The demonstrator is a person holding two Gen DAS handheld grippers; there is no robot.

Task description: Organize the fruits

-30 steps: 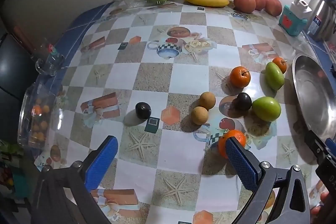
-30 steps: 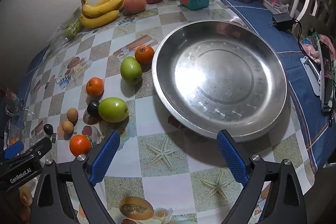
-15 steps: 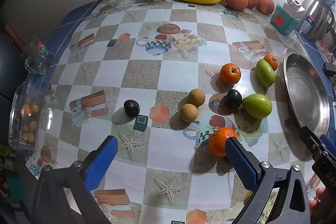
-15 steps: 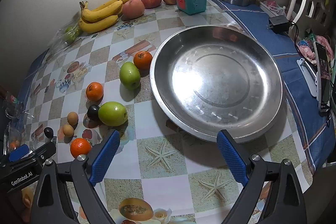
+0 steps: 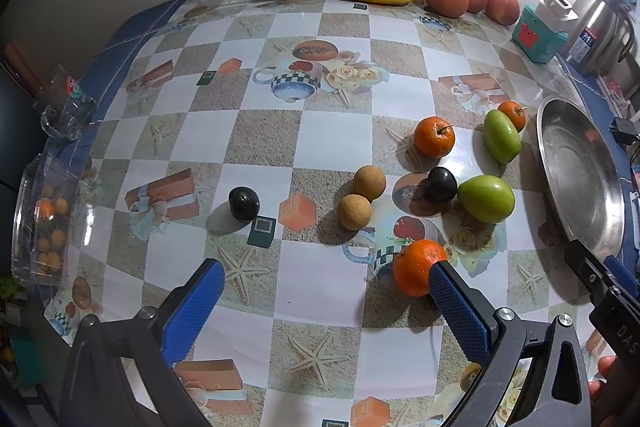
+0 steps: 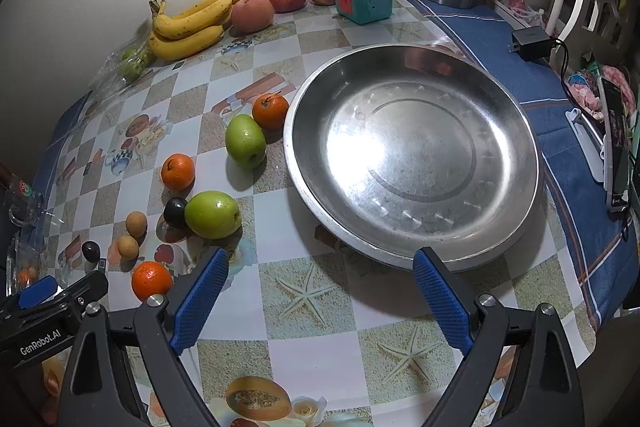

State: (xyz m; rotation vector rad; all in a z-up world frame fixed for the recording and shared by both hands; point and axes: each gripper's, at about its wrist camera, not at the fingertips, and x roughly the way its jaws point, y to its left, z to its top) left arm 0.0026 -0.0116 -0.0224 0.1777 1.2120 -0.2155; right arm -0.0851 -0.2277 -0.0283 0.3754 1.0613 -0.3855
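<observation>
Fruit sits loose on the worktop point(image 5: 328, 131) left of the steel pan point(image 6: 412, 163), which holds nothing, so the pan is likely the collection spot. Left tool point(image 5: 324, 287) is wide open and empty, right finger beside the nearest orange point(image 5: 416, 267), probably first pick. Right tool point(image 6: 320, 291) is wide open, empty, at the pan's near rim.

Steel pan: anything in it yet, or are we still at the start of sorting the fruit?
Nothing looks done: the steel pan holds no fruit. Neither gripper holds anything; the left gripper is open, its right finger beside the nearest orange, and the right gripper hangs open before the pan. All the loose fruit, including the green fruit, still lies on the tablecloth.
</observation>
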